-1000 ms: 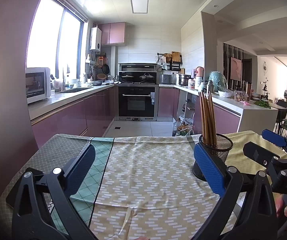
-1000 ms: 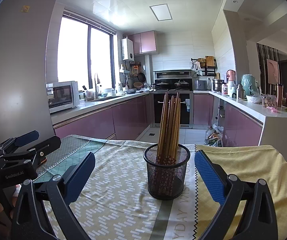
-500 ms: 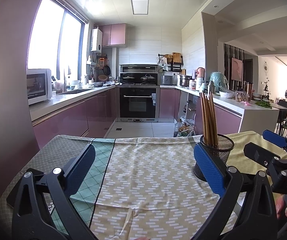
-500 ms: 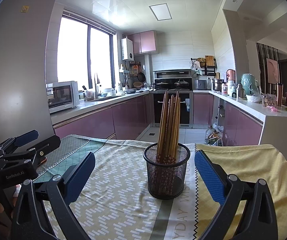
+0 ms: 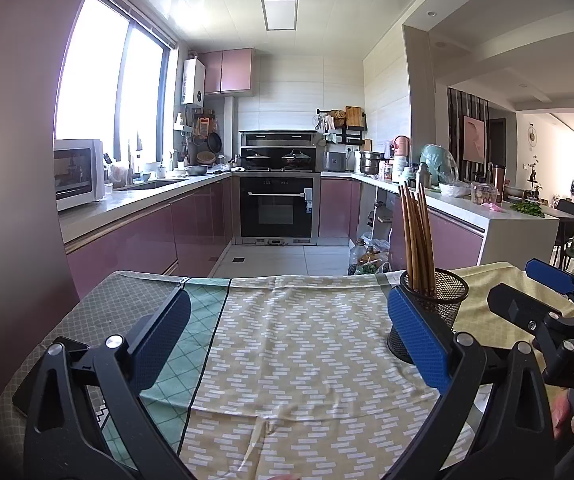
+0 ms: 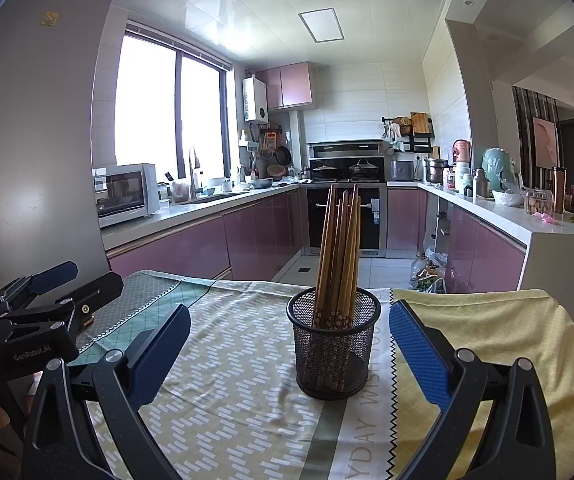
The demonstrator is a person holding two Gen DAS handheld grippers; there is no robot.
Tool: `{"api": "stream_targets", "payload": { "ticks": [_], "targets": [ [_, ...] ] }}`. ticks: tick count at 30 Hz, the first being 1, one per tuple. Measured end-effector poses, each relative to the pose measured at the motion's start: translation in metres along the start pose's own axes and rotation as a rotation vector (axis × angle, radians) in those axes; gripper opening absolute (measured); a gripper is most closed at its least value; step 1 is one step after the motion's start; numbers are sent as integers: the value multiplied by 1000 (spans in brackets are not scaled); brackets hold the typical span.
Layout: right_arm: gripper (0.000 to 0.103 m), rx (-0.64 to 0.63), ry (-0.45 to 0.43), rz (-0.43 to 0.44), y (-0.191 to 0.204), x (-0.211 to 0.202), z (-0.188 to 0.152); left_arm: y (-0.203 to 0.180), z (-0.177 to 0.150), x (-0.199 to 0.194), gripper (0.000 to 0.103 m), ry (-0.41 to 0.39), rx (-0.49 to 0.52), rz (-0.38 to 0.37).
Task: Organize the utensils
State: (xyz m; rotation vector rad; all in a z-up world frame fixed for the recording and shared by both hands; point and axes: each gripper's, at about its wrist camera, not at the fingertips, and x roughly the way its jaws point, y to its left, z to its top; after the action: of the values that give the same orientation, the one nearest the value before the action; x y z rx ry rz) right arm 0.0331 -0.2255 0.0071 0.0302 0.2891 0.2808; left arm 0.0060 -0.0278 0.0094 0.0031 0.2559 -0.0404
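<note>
A black mesh holder (image 6: 334, 344) stands upright on the cloth-covered table, filled with several brown wooden chopsticks (image 6: 339, 256). My right gripper (image 6: 289, 344) is open and empty, its blue pads on either side of the holder but nearer to me, not touching it. In the left wrist view the holder (image 5: 437, 300) and chopsticks (image 5: 417, 240) stand at the right, partly behind my right pad. My left gripper (image 5: 287, 340) is open and empty over bare cloth. The right gripper (image 5: 551, 300) shows at the far right there; the left gripper (image 6: 43, 292) shows at the left in the right wrist view.
The table carries a patterned tablecloth (image 5: 299, 344) with a green diamond section (image 5: 175, 360) at the left and a yellow cloth (image 6: 499, 344) at the right. Beyond its far edge lie the kitchen floor, pink cabinets (image 5: 147, 240), an oven (image 5: 277, 208) and a white counter (image 6: 547, 236).
Almost nothing has changed. The left wrist view has tilted very slightly upward; both grippers stay open and the holder has not moved.
</note>
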Motion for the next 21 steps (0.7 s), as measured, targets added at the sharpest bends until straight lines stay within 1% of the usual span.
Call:
{"api": "stream_targets", "payload": {
  "ticks": [21],
  "targets": [
    [96,3,-3,-2,1,2,0,0,0,-1,97,-2,0,-1]
  ]
}}
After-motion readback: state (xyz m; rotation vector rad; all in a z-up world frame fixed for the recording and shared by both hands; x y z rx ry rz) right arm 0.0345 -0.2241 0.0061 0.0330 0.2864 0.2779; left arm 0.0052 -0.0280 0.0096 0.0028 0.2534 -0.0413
